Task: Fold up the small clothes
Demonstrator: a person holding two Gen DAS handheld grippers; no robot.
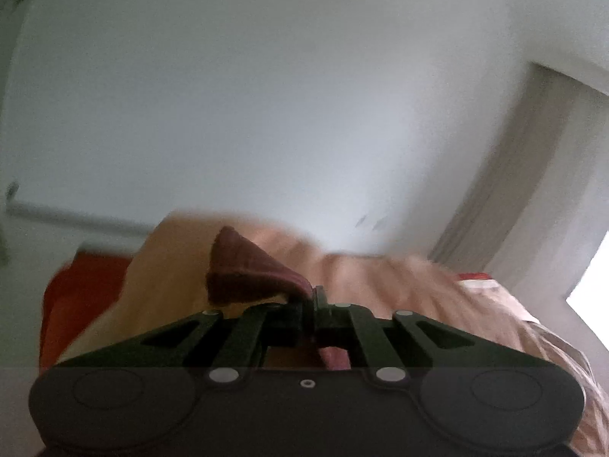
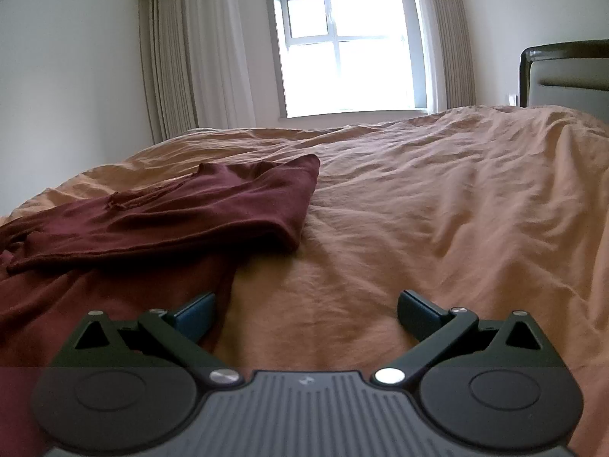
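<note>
Home bedroom: bed (image 2: 418, 209) with rumpled tan cover, headboard (image 2: 563, 72) (right edge), curtains (image 2: 190, 57) beside a bright window (image 2: 342, 49), plain white walls (image 2: 68, 76).

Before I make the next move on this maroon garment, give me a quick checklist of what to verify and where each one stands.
1. Left gripper shut on the maroon garment: ok, fabric pinched between closed fingers.
2. Right gripper free to grab: ok, open and empty above the bedspread.
3. Garment partly folded: ok, one layer lies doubled over the rest.
4. Right gripper lined up on the cloth: not ok, only its left fingertip is over fabric.
5. Fold edges aligned: cannot tell, the garment runs out of frame.
6. Left wrist view sharp: not ok, blurred.
</note>
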